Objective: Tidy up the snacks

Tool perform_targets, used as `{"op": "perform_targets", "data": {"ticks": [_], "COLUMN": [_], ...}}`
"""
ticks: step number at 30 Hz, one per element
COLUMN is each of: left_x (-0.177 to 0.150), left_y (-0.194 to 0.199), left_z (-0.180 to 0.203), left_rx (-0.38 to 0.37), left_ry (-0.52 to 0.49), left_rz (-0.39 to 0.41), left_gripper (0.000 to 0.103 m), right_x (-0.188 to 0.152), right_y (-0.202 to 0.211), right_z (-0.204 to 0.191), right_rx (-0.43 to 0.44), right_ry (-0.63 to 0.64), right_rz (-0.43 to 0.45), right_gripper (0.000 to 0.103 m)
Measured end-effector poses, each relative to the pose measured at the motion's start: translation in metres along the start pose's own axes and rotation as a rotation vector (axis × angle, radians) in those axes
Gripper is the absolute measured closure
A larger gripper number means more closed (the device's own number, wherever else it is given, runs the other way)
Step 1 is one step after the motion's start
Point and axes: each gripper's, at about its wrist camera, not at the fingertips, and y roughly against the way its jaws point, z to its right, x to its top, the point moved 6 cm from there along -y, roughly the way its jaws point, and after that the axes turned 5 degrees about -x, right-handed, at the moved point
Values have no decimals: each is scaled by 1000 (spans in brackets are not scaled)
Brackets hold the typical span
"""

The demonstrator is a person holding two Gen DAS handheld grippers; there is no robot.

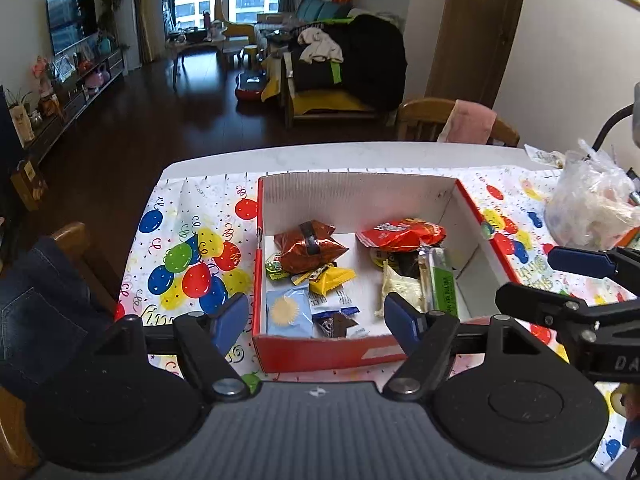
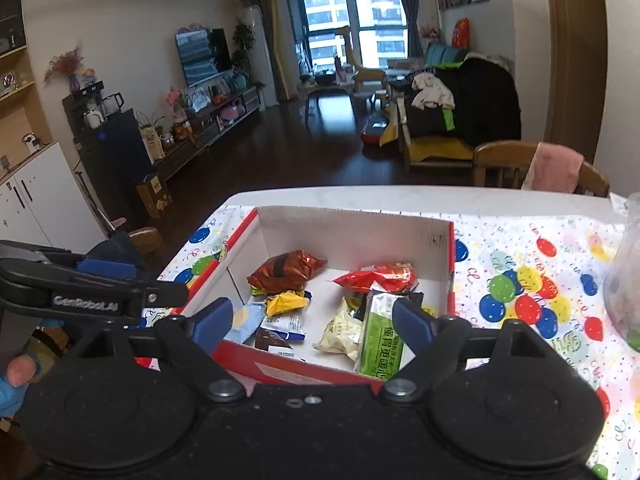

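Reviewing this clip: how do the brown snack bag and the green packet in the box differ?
The brown bag is puffy, crinkled and shiny; the green packet is flat and boxy with printed characters. The brown bag sits toward the back on the left side of the box; the green packet lies on the right side, reaching the front wall. Both rest inside the box, and neither is held by a gripper.

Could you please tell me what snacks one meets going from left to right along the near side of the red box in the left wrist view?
Light blue packet → dark chocolate packet → cream wrapper → green packet.
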Motion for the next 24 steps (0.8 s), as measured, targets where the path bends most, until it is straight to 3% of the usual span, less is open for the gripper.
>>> {"op": "perform_targets", "data": {"ticks": [2, 8, 17, 24], "left_x": [-3, -12, -19, -22], "left_y": [8, 23, 40, 44], "left_z": [1, 5, 12, 15], "left_rx": [-5, -13, -48, -57], "left_ry": [1, -12, -5, 20], "left_rz": [9, 26, 58, 53], "left_gripper": [26, 18, 4, 4], "right_x": [-1, -5, -10, -11], "right_y": [6, 18, 31, 40], "right_z": [0, 4, 5, 13], "right_rx": [6, 3, -1, -5], "right_ry": [-18, -59, -76, -111], "right_rz": [10, 17, 40, 54], "right_gripper": [6, 0, 0, 0]}}
